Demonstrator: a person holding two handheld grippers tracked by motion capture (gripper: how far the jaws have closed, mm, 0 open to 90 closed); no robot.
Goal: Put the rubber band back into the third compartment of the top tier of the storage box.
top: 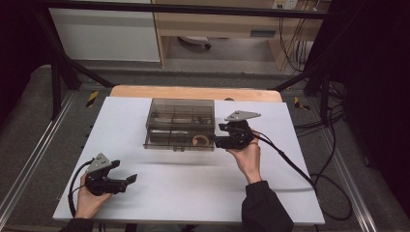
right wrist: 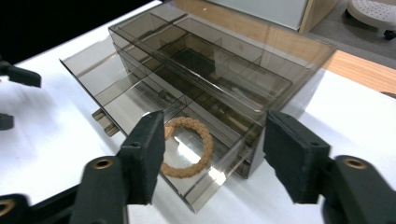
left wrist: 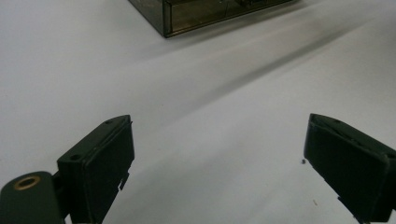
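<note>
My right gripper (right wrist: 212, 156), jaws half open and empty above the tan beaded ring (right wrist: 187, 147) in the smoky clear-plastic drawer box (right wrist: 210, 79), should lift clear without snagging.

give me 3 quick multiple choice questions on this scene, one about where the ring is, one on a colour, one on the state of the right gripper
1. Where does the ring lie?
A. in the pulled-out bottom drawer of the organizer box
B. on the bare table
C. on top of the box

2. What colour is the ring?
A. blue
B. tan
C. white

3. How do the jaws of the right hand-held gripper stand?
A. shut on the ring
B. shut on the drawer handle
C. open, with nothing pressed between them

Answers: 1 A, the ring rests on the drawer floor, near its end. 2 B, it shows tan against the smoky plastic. 3 C, both pads stand apart above the drawer.
</note>
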